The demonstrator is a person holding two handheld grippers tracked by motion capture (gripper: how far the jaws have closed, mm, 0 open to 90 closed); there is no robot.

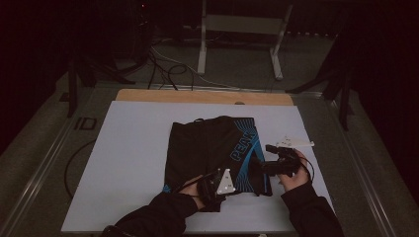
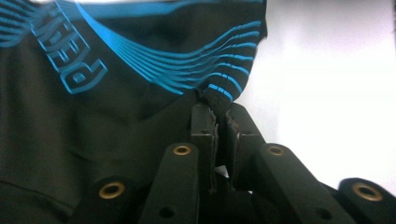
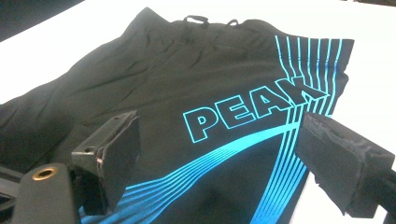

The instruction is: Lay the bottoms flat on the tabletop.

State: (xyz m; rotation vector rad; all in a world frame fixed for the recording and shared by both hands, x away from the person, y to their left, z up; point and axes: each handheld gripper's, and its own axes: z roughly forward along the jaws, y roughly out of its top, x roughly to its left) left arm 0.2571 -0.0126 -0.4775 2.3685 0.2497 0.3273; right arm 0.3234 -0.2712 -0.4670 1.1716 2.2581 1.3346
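Black fabric shorts with blue stripes and lettering [image 1: 217, 153] spread flat on the white surface [image 1: 133, 163], near its middle. Left tool [image 2: 217, 116] clenched on the striped hem corner, likely to lift and fold it. Right tool [image 3: 219, 154] released, poised over the other leg, ready to pinch.
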